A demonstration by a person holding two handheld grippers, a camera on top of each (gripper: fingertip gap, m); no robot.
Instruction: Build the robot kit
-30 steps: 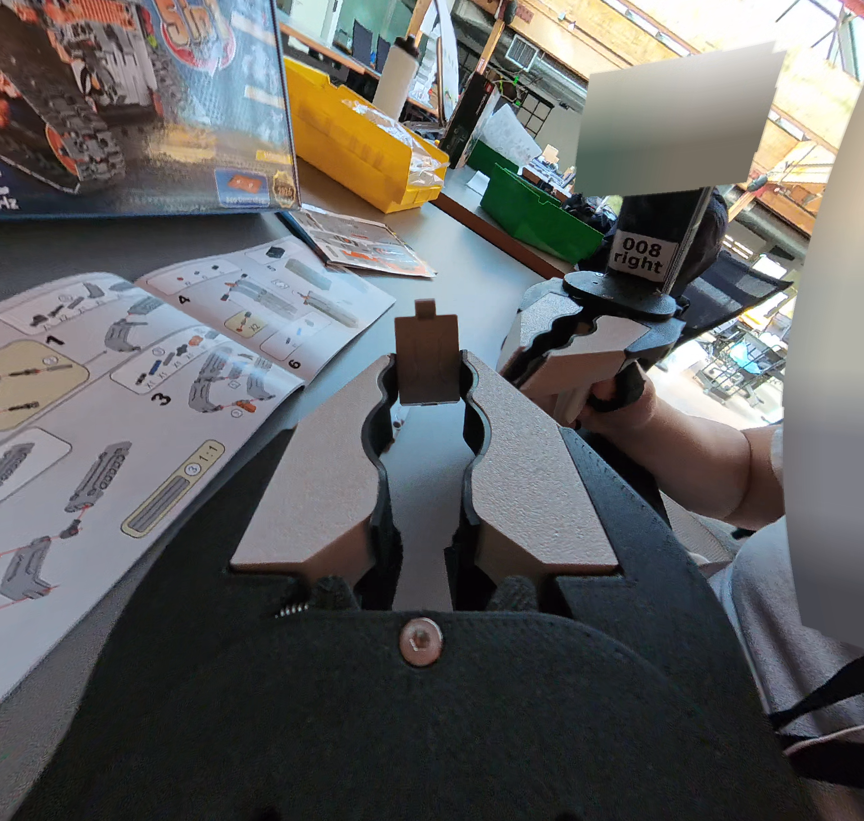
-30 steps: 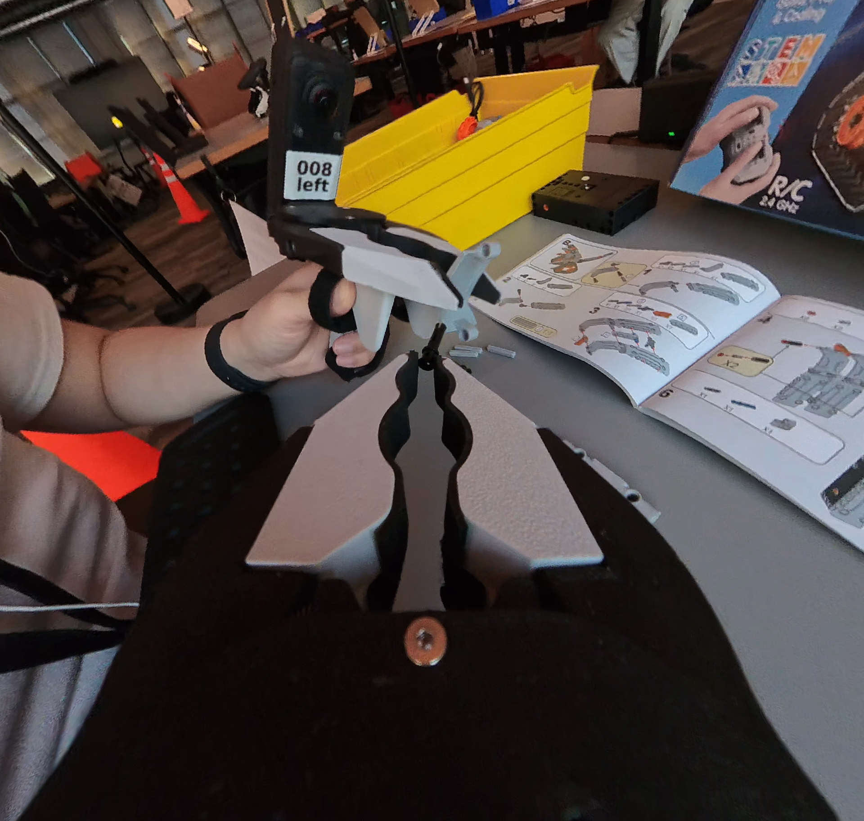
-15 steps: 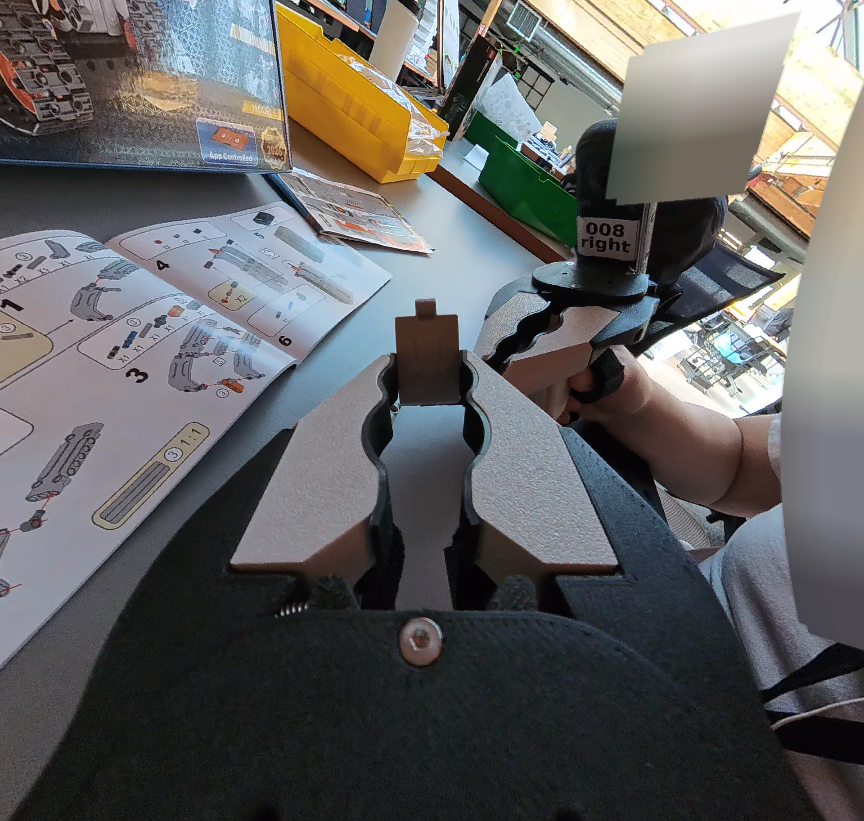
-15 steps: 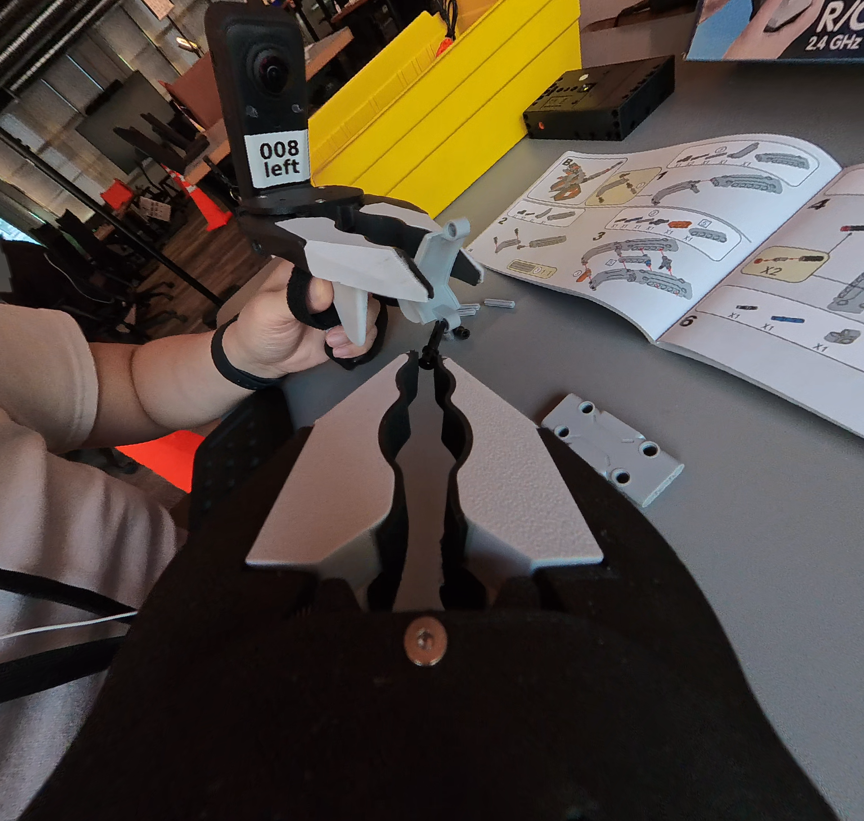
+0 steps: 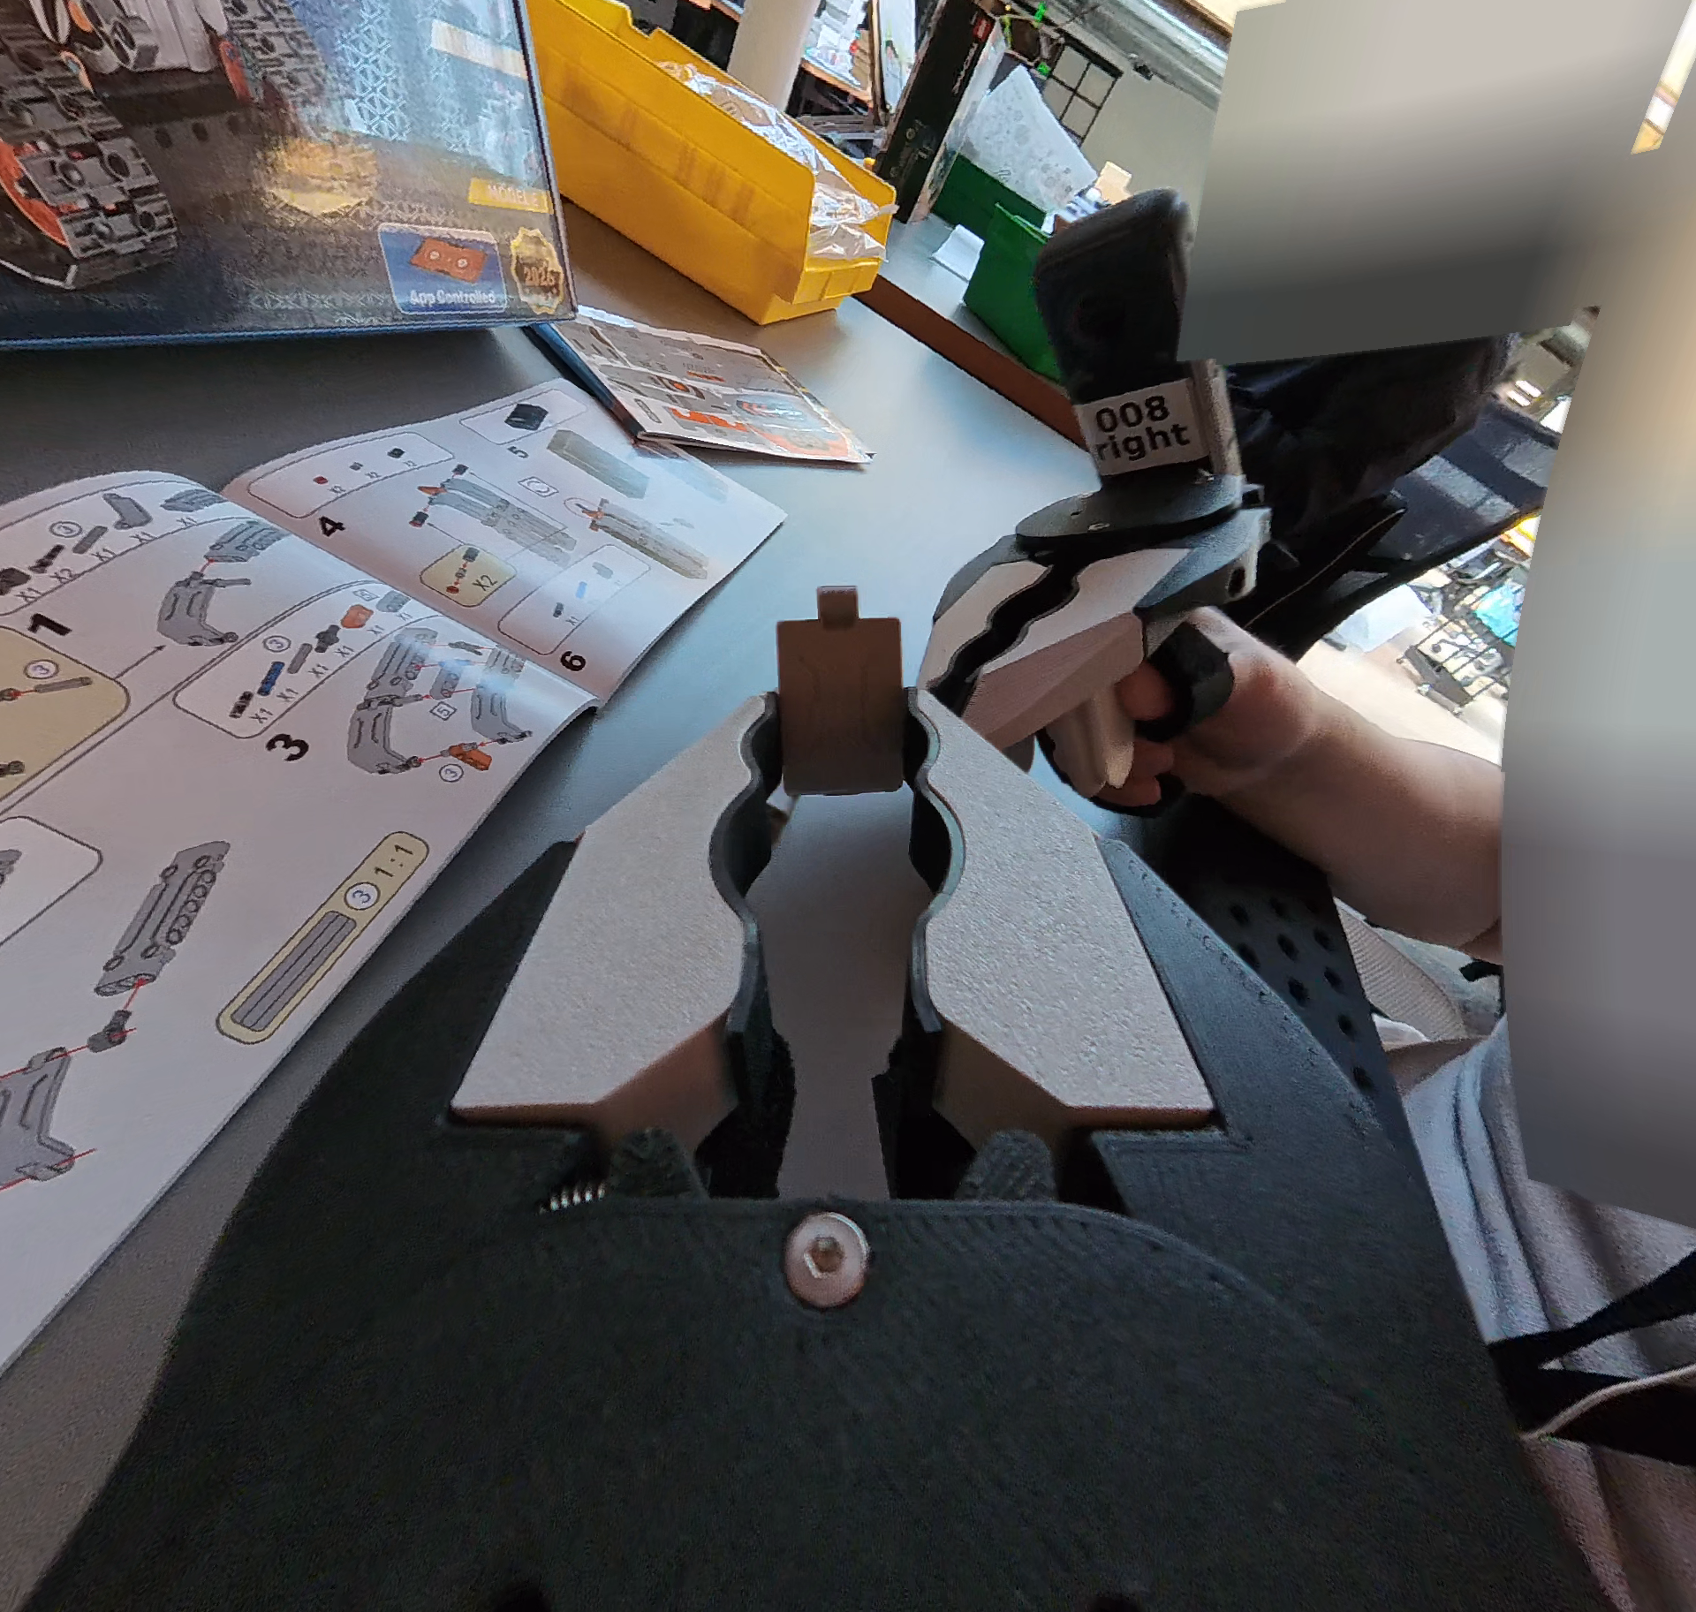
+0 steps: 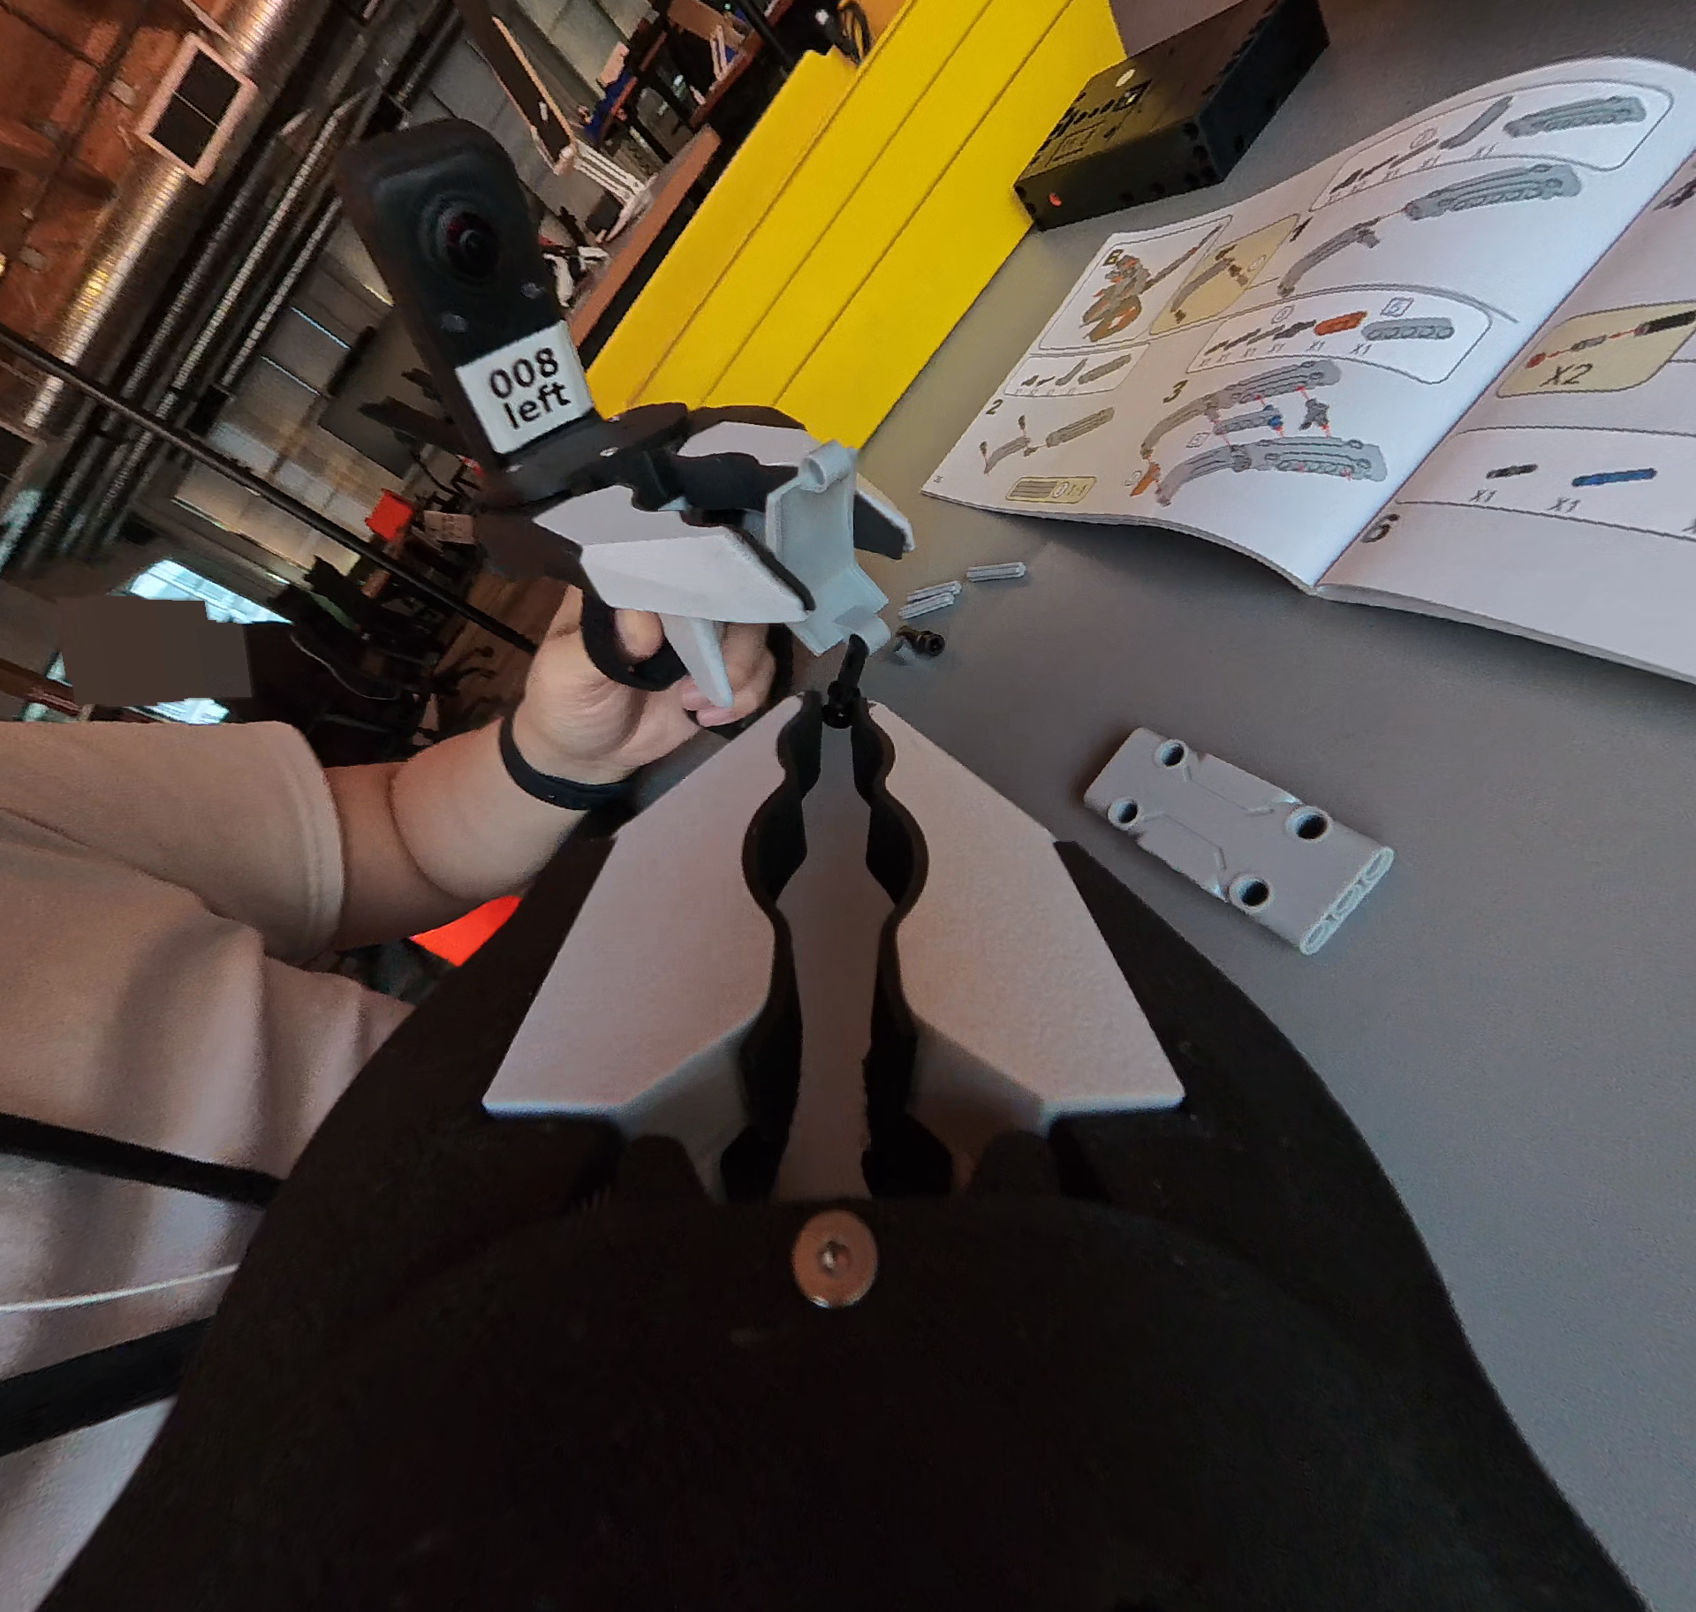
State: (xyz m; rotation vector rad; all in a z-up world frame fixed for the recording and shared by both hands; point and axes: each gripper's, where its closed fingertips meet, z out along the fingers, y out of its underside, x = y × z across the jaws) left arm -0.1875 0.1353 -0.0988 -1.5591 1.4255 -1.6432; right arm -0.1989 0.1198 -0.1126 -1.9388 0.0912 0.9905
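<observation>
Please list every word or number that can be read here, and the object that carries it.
I do not copy writing; these carry it:
White sticker, left wrist view: short, legible.
Second white sticker, right wrist view: short, legible.
Open booklet: step numbers, legible.
Blue toy box: print, partly blurred.
Black box: too small.

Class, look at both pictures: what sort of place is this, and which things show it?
Probably a shared workshop or maker space: long workbenches, a yellow parts bin, an open building-kit instruction booklet on the grey table, and exposed ducts overhead.
</observation>
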